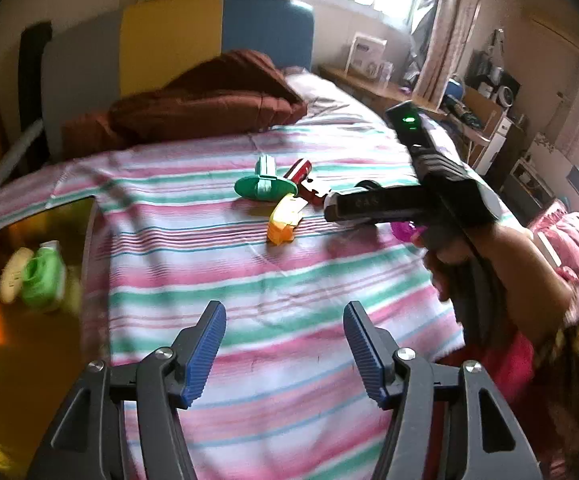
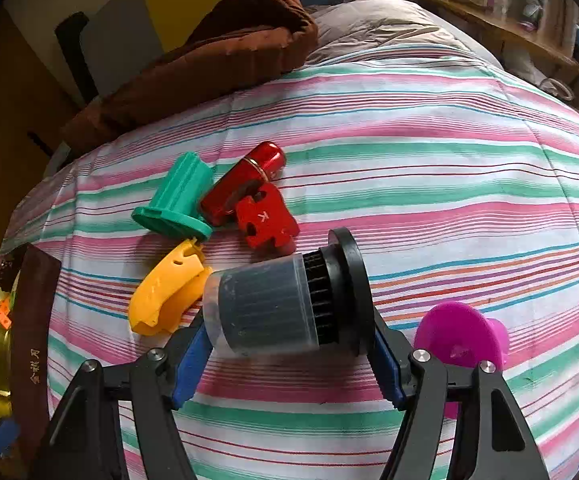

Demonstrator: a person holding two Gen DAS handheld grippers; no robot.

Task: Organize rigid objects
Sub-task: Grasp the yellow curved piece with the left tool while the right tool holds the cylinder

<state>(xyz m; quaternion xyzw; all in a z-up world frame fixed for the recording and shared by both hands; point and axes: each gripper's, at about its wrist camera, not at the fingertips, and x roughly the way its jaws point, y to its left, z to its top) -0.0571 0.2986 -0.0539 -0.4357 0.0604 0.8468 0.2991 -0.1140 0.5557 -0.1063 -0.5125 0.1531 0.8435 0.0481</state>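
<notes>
Toys: green piece (image 1: 43, 276), white piece (image 1: 13, 276) in gold tray (image 1: 69, 216); left claw (image 1: 285, 354) open; right claw (image 2: 289, 364) clamps black filter (image 2: 285, 300).

The bed sheet (image 2: 409, 128) is striped pink, green and white. On it lie a green funnel-shaped piece (image 2: 177, 204), red puzzle piece (image 2: 267, 218), yellow piece (image 2: 167, 292), magenta piece (image 2: 461, 332) and black filter (image 2: 285, 300); the blanket (image 2: 217, 52) is brown.
</notes>
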